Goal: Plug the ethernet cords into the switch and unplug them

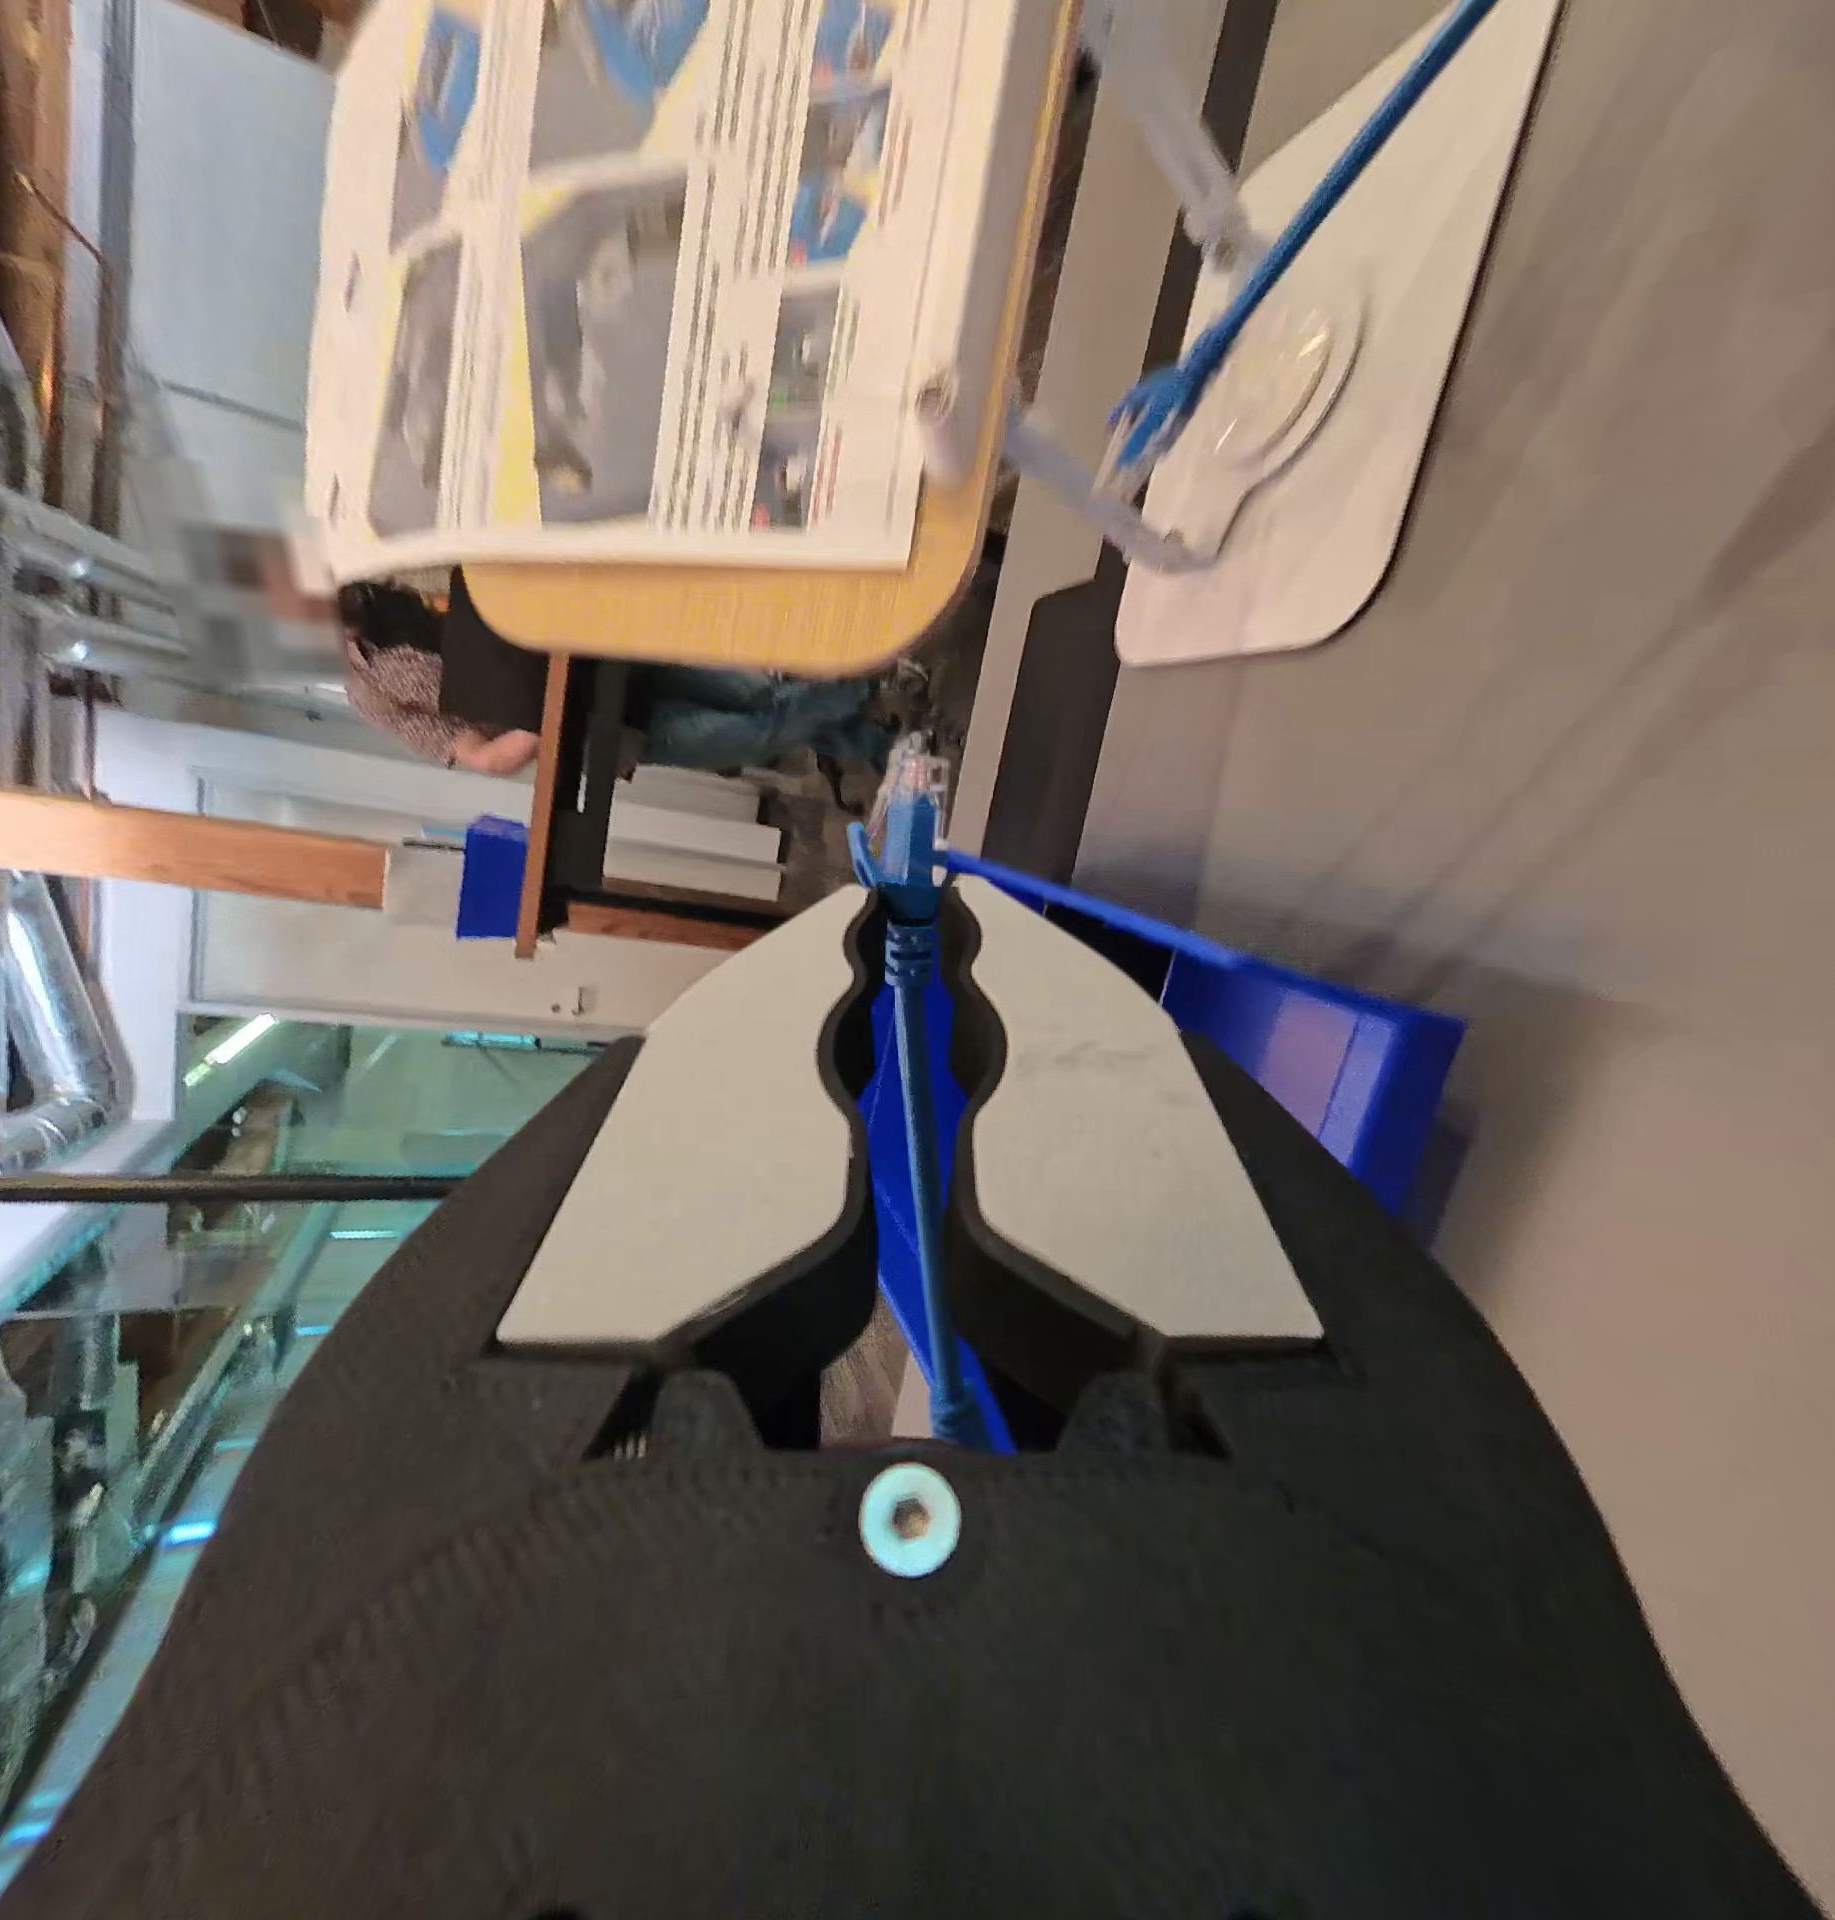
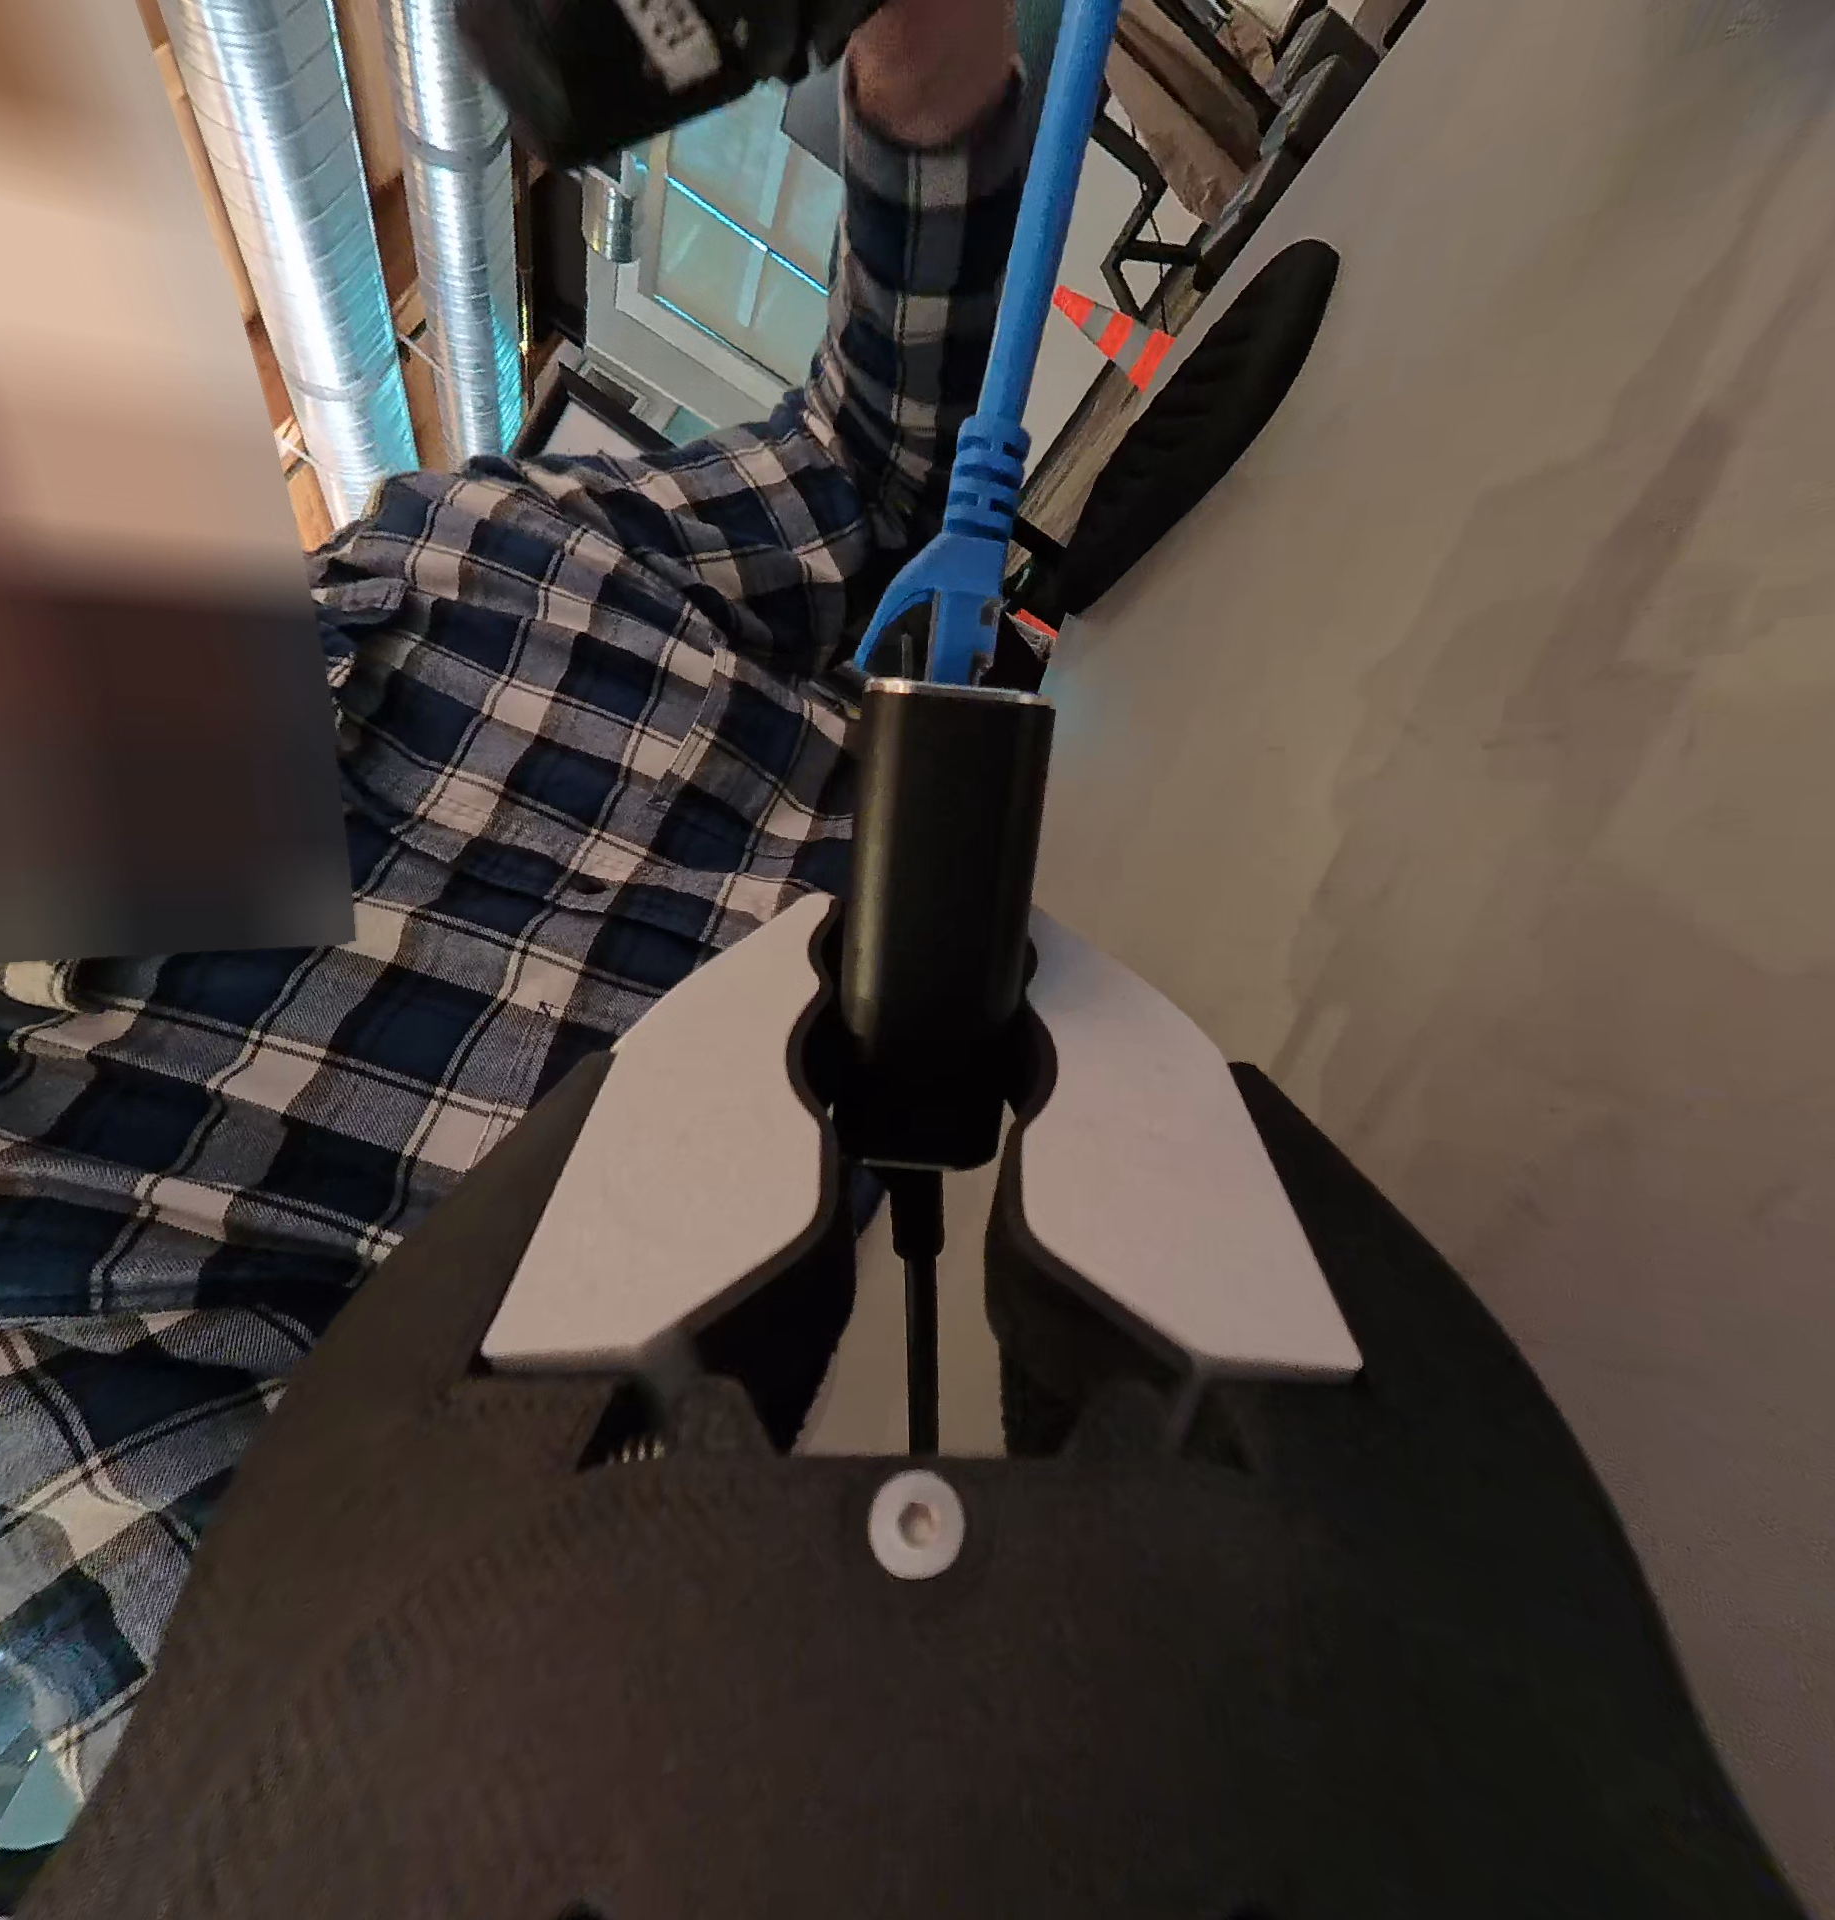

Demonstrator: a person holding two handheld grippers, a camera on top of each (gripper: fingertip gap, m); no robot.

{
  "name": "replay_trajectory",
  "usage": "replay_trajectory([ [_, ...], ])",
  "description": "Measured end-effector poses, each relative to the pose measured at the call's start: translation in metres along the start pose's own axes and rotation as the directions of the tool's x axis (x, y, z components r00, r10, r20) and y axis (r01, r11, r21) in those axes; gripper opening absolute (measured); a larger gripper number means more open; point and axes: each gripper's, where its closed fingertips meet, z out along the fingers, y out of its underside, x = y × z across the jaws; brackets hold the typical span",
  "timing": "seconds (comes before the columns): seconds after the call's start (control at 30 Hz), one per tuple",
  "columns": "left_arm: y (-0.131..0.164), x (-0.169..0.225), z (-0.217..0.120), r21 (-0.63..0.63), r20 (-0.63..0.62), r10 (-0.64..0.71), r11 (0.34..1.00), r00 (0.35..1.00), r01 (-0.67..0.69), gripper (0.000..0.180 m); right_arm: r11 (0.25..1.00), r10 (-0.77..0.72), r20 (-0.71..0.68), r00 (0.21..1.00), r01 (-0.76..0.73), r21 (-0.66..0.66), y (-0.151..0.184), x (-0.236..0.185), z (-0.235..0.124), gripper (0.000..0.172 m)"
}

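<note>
In the left wrist view my left gripper (image 1: 908, 894) is shut on a blue ethernet cord (image 1: 918, 1122). Its clear-tipped plug (image 1: 908, 805) sticks out past the fingertips into the air, touching nothing. A second blue cord end (image 1: 1152, 416) shows blurred at the upper right over a white mat (image 1: 1297, 582). In the right wrist view my right gripper (image 2: 928, 966) is shut on the black switch (image 2: 944, 831), held end-on. A blue ethernet cord (image 2: 996, 488) meets the switch's far end at its plug boot (image 2: 954, 613). A black lead (image 2: 918, 1340) leaves the switch's near end.
A blue bin (image 1: 1308, 1060) stands on the grey table (image 1: 1619, 935) beside my left gripper. A board with printed sheets (image 1: 632, 260) is beyond it. A person in a plaid shirt (image 2: 539, 727) fills the left of the right wrist view, with grey table (image 2: 1515, 831) on the right.
</note>
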Motion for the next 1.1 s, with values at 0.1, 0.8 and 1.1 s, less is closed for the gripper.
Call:
replay_trajectory([
  [0.1, -0.042, 0.017, -0.007, 0.075, -0.025, 0.024, 0.997, 0.999, -0.022, 0.010, 1.000, -0.003, 0.007, 1.000, 0.003, 0.000, 0.000, -0.001, 0.000, 0.027],
  [0.8, -0.159, 0.106, 0.040, 0.259, 0.071, 0.501, 0.826, 0.863, -0.501, 0.010, 0.998, 0.001, 0.097, 0.995, 0.005, -0.063, 0.010, -0.014, 0.017, 0.026],
  [1.1, -0.170, 0.132, 0.050, 0.270, 0.086, 0.548, 0.791, 0.832, -0.549, 0.009, 0.997, 0.008, 0.118, 0.993, 0.001, -0.076, 0.012, -0.015, 0.020, 0.026],
])
